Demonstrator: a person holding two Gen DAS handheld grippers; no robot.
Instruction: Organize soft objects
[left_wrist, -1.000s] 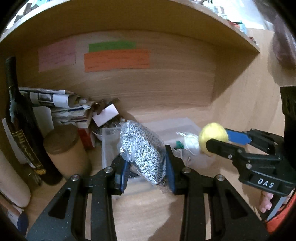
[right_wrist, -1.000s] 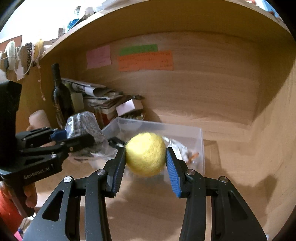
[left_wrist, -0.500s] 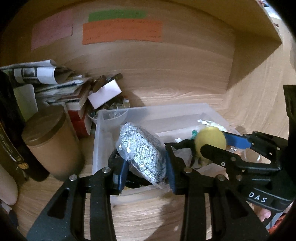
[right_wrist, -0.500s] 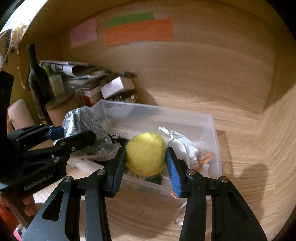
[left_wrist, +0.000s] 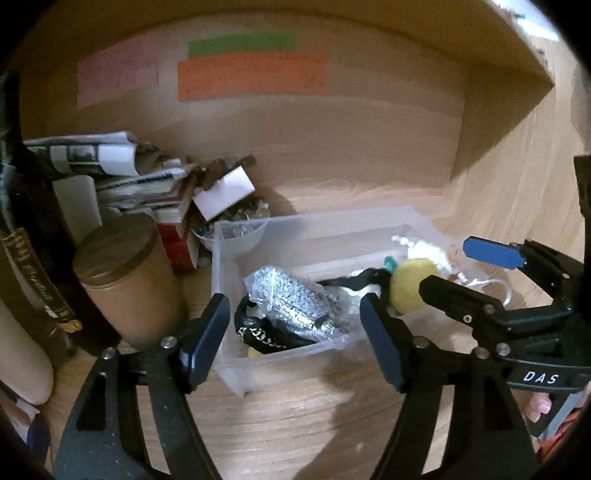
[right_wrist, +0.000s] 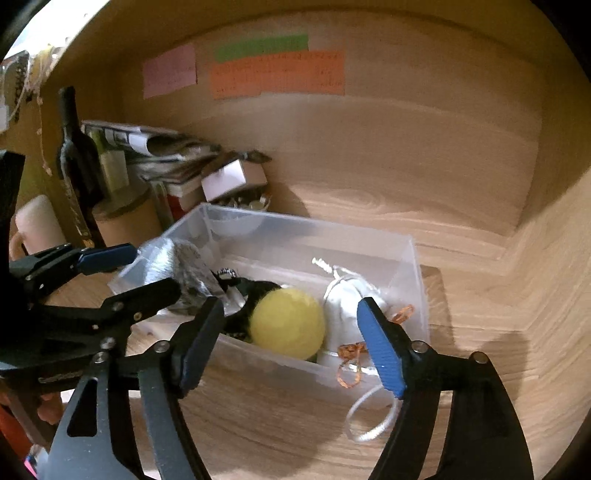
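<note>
**Both items lie in the bin, fingers spread**

From here the main risk, as we judge it, is pulling back carelessly. The white cord (right_wrist: 373, 417) hangs over the bin's (right_wrist: 413, 258) near wall, low in the right wrist view, just below our right gripper (right_wrist: 291, 343); a finger could hook it and drag the white pouch (right_wrist: 343, 306) out. The crinkly wrap on the scourer (left_wrist: 291, 302) could likewise cling to a left finger. The ball (right_wrist: 286, 323) is round and may roll, though the clutter around it should hold it.

Our left gripper (left_wrist: 295, 332) is wide open and holds nothing; the scourer lies in the bin's left part, at centre frame of the left view, between the fingers but apart from both. Our right gripper is also wide open and empty. The ball rests in the bin beside the pouch, clear of both pads as far as we can tell.
</note>
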